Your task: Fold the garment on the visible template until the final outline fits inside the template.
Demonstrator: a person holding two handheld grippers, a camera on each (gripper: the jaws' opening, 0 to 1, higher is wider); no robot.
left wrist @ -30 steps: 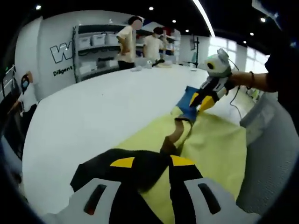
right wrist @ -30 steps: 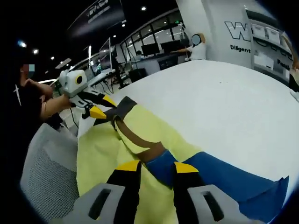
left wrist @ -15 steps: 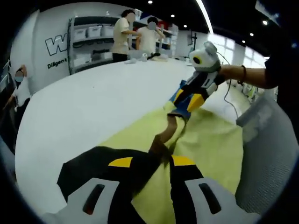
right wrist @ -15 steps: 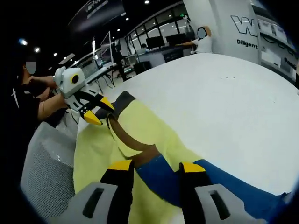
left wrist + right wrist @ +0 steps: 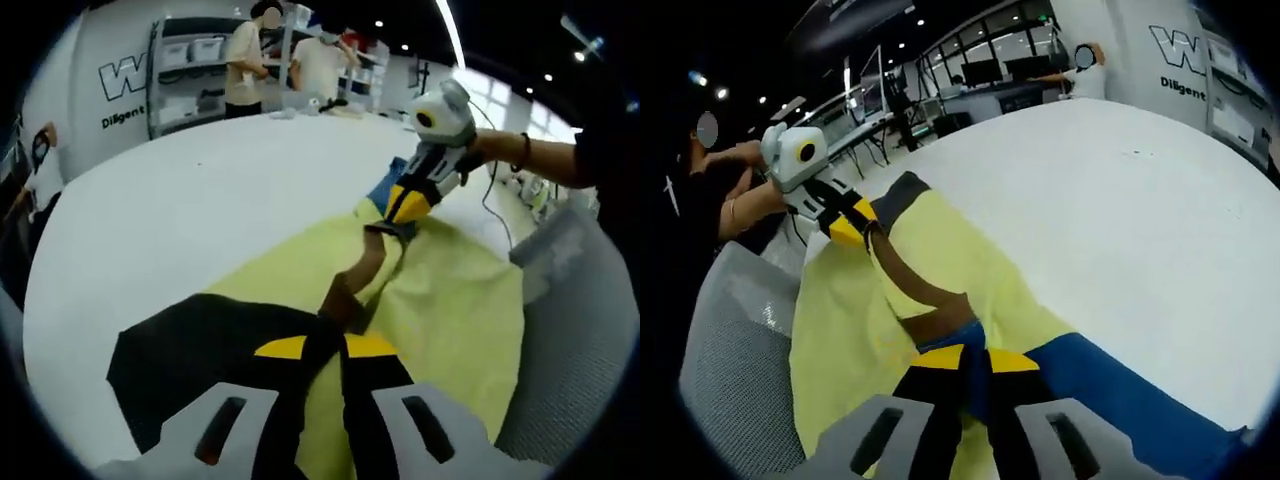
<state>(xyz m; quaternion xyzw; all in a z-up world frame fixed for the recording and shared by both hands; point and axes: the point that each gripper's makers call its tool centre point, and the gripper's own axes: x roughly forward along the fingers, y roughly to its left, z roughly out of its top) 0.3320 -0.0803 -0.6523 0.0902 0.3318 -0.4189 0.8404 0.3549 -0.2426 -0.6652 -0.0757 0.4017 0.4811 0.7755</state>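
A yellow garment point(image 5: 450, 300) lies on the white table point(image 5: 200, 200), with a black sleeve point(image 5: 190, 350), a brown collar point(image 5: 355, 275) and a blue sleeve point(image 5: 1120, 390). My left gripper point(image 5: 327, 347) is shut on the fabric where the black shoulder meets the collar. At the collar's far end my right gripper point(image 5: 405, 205) pinches the cloth beside the blue sleeve. In the right gripper view my right gripper point(image 5: 976, 358) is shut on the garment point(image 5: 940, 260) at the collar point(image 5: 910, 290), and the left gripper point(image 5: 852, 228) holds the other end.
A grey mesh chair point(image 5: 570, 320) stands along the garment's near side, also the chair point(image 5: 730, 360) in the right gripper view. Two people point(image 5: 245, 60) stand by shelves beyond the table. Bare table point(image 5: 1120, 200) stretches past the garment.
The jaws of both grippers have come together on the garment's shoulders either side of the collar; earlier they stood apart around the fabric.
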